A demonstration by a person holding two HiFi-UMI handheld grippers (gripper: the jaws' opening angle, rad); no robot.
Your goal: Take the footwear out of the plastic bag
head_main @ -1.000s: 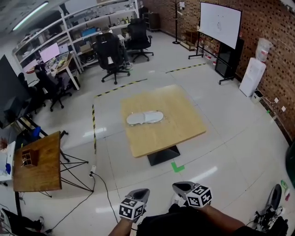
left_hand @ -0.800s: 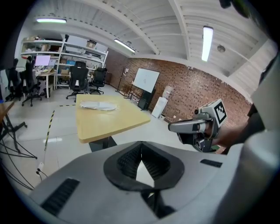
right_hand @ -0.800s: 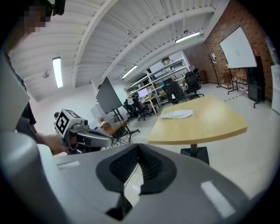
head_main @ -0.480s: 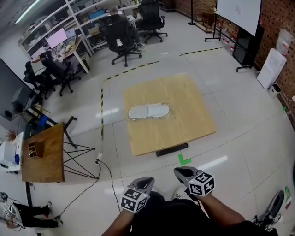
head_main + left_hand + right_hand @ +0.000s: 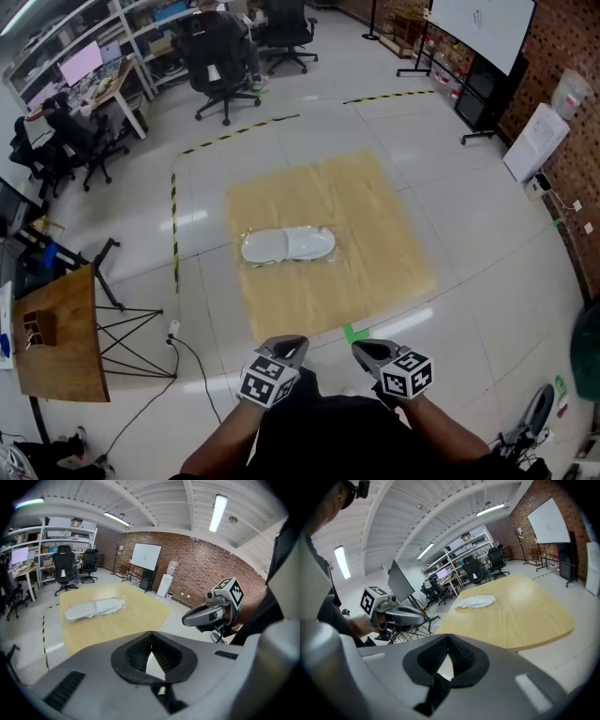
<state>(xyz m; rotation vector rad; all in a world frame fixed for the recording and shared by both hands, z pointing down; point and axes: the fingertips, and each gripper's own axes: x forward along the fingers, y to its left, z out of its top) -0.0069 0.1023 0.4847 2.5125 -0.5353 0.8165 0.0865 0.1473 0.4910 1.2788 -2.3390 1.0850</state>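
Note:
A clear plastic bag (image 5: 287,246) holding pale grey footwear lies flat on the square wooden table (image 5: 375,234), left of its middle. The same bag (image 5: 93,609) shows in the left gripper view and, small and far off, the bag (image 5: 476,602) shows in the right gripper view. My left gripper (image 5: 289,348) and right gripper (image 5: 361,350) hang side by side short of the table's near edge, close to my body. Both are shut with nothing between their jaws. Neither touches the bag.
A smaller wooden table (image 5: 56,333) on a black folding stand stands at the left, with a cable (image 5: 202,375) trailing on the floor. Black office chairs (image 5: 220,52) and desks fill the back. A whiteboard (image 5: 478,28) stands at the back right.
The view has drawn nearer to the table, which now sits lower and closer in the head view. Both grippers have kept their place by my body, shut.

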